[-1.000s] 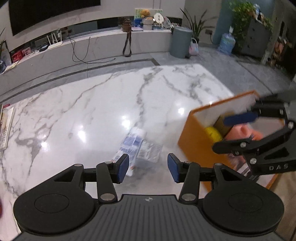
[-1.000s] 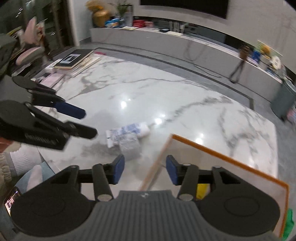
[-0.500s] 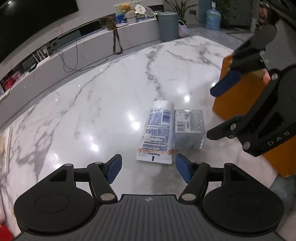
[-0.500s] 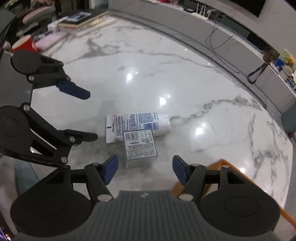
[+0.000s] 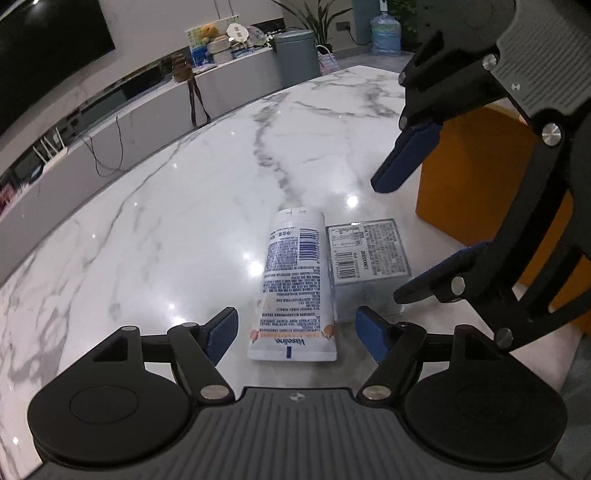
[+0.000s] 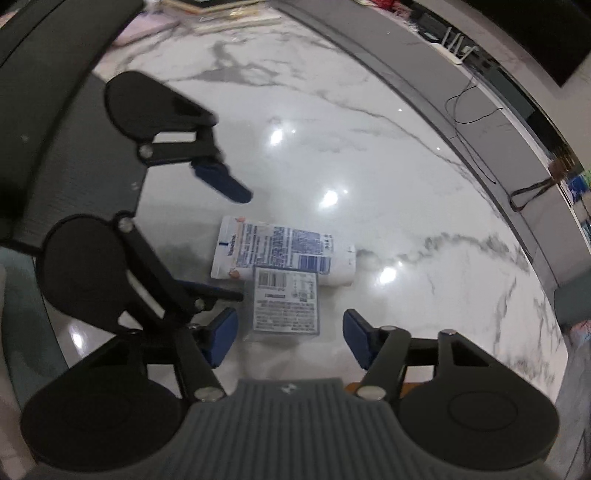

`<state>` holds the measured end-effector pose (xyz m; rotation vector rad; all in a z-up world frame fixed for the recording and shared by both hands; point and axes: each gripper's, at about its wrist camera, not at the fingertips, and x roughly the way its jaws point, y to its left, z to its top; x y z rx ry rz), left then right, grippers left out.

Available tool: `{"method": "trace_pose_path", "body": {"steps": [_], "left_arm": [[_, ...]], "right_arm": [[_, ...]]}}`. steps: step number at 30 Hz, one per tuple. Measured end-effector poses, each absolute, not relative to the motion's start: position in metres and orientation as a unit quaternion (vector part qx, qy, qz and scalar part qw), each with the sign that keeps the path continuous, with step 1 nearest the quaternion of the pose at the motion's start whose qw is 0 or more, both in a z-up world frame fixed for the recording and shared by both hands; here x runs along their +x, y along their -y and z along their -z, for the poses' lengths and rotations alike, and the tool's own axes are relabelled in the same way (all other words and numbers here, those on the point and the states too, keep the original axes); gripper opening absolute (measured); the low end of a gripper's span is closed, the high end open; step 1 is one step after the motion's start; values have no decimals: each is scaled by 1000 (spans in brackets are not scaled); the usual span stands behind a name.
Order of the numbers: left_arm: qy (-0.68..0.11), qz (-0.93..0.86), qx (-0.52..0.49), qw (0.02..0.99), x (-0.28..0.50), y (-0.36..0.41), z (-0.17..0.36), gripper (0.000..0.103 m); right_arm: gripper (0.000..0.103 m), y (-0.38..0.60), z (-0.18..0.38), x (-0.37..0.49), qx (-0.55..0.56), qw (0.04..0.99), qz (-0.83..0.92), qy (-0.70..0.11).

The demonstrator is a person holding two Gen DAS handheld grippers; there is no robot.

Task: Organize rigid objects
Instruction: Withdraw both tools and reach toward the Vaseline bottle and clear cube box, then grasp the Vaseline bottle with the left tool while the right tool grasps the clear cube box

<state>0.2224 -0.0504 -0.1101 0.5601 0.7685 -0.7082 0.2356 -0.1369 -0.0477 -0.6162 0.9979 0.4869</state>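
A white Vaseline tube (image 5: pixel 295 280) lies flat on the marble table (image 5: pixel 177 206), its crimped end towards me. A small clear box (image 5: pixel 369 258) with a barcode label rests against its right side. My left gripper (image 5: pixel 297 334) hovers low over the tube's crimped end. Its jaws are opening and the pads are clear of the tube. My right gripper (image 6: pixel 290 334) straddles the near end of the clear box (image 6: pixel 286 302). Its jaws are closing, with gaps still showing on both sides. The tube (image 6: pixel 280 247) lies just beyond the box.
An orange open box (image 5: pixel 480 177) stands on the table right of the two items. A grey bin (image 5: pixel 295 55), a water jug (image 5: pixel 386 33) and a low bench with cables sit beyond the far edge. Books (image 6: pixel 229 14) lie at another edge.
Both grippers have come down and closed in on the tube and the clear box, which now fill more of each view. The left jaws have spread wider. Both wrists have rolled.
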Motion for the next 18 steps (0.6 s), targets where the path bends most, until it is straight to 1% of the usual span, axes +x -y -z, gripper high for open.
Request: {"method": "trace_pose_path", "body": {"steps": [5, 8, 10, 12, 13, 14, 15, 16, 18], "left_arm": [[-364, 337, 253, 830, 227, 51, 117, 87], [-364, 340, 252, 830, 230, 53, 120, 87], [-361, 342, 247, 832, 232, 54, 121, 87], [-373, 347, 227, 830, 237, 52, 121, 80], [-383, 345, 212, 830, 240, 50, 120, 75], [-386, 343, 204, 832, 242, 49, 120, 66], [-389, 340, 198, 833, 242, 47, 120, 61], [-391, 337, 195, 834, 243, 46, 119, 59], [-400, 332, 195, 832, 242, 44, 118, 59]], "right_arm": [[59, 139, 55, 246, -280, 797, -225, -485], [53, 142, 58, 251, -256, 796, -224, -500], [54, 143, 60, 255, -247, 799, -217, -503], [48, 144, 60, 256, -246, 801, -210, -503], [48, 145, 61, 258, -243, 803, -205, -505], [47, 147, 60, 258, -236, 803, -204, -507], [47, 148, 60, 258, -231, 804, -204, -509], [47, 148, 60, 259, -228, 804, -204, -510], [47, 147, 60, 257, -225, 804, -204, -510]]}}
